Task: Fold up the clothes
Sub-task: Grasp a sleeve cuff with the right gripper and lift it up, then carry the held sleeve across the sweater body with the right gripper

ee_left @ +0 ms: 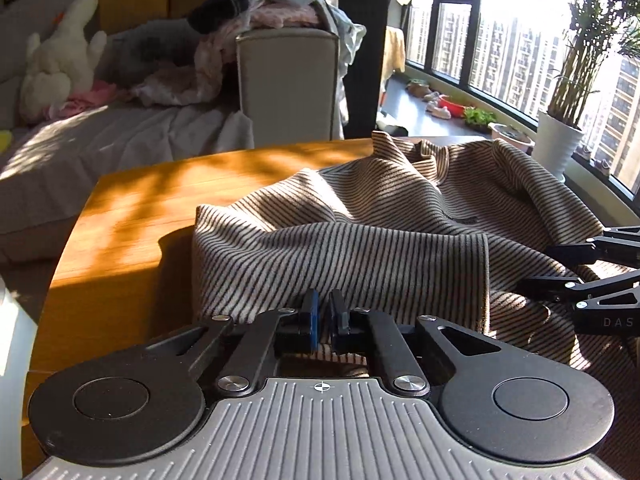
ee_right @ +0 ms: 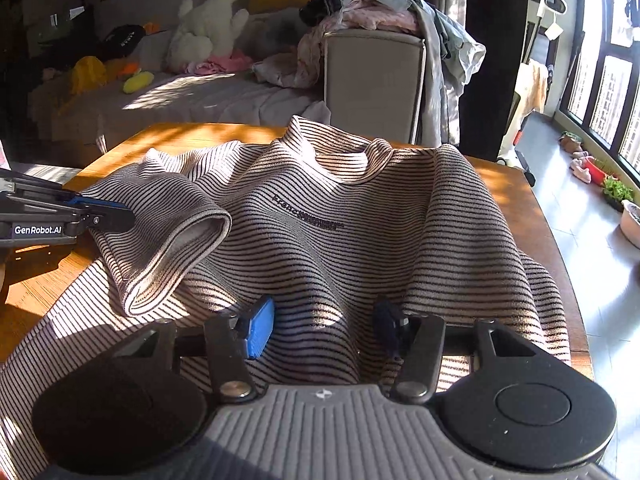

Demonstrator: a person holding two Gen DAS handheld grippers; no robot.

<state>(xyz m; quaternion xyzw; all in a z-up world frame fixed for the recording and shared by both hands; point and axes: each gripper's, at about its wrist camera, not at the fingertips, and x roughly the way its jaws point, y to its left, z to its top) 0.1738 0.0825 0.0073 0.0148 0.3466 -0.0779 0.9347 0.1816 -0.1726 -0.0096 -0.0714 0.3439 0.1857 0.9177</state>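
A striped sweater [ee_right: 340, 216] lies on the wooden surface [ee_left: 132, 216], collar away. The left gripper [ee_left: 324, 316], fingers seemingly clamped on the folded-in sleeve [ee_right: 168, 240]. The right gripper [ee_right: 324, 320] spreads apart over the hem.

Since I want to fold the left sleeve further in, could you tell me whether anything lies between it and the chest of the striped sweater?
Nothing visible does. The left sleeve, pinched by the left hand-held gripper, already lies on the striped sweater, and the printed chest beyond it is bare fabric. The right hand-held gripper is open near the hem, clear of that path.
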